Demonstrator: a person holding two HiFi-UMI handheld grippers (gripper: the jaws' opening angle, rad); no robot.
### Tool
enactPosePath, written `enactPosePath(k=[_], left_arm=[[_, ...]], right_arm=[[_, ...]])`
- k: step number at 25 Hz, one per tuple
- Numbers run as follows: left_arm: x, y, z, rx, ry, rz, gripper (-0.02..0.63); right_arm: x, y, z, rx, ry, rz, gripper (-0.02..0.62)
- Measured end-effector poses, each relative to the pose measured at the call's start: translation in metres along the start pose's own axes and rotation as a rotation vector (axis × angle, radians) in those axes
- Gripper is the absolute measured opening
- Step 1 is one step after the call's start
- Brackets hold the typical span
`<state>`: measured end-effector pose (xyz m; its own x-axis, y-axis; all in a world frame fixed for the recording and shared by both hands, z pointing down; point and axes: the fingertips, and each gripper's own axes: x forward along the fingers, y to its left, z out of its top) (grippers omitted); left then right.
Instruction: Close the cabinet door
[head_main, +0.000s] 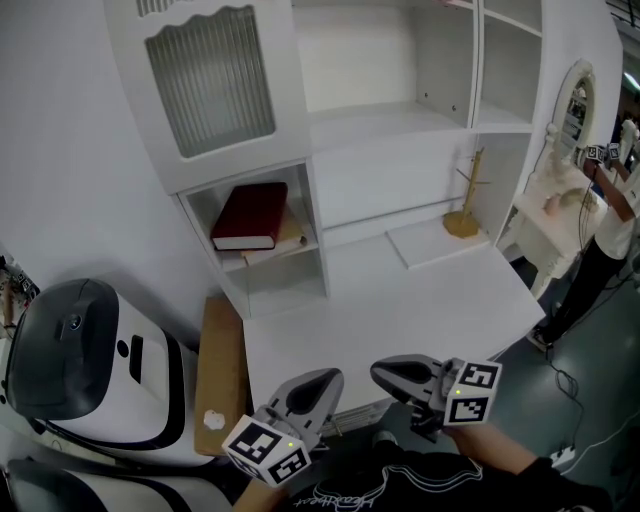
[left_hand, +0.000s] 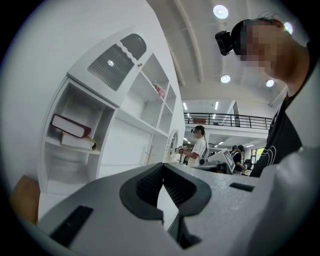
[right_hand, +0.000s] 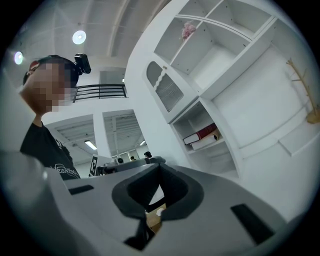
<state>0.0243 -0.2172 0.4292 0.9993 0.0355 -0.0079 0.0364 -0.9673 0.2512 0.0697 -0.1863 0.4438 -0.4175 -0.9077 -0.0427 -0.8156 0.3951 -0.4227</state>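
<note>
The white cabinet stands on a white desk. Its door, with a ribbed glass panel, is at the upper left and looks to lie flat against the cabinet front. Below it an open cubby holds a red book on a paler one. In the left gripper view the door is up left. In the right gripper view the door is above the books. My left gripper and right gripper hover by the desk's front edge, both shut on nothing, well short of the door.
A wooden stand and a flat white board sit at the desk's back right. A brown panel and a white-and-black machine are left of the desk. A person stands by a mirrored vanity at the right.
</note>
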Motion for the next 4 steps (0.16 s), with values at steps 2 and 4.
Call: enactPosePath(k=[2,4], left_arm=[[-0.0007,0.0015,-0.0009,-0.004,-0.001,0.000,0.005],[-0.0012,0.0029,-0.0013,-0.008,-0.003,0.000,0.005]], right_arm=[[0.0015,0.0007,-0.0020,0.013,0.001,0.008,0.006],[0.0031,0.0019,-0.0037,0.022,0.001,0.014,0.006]])
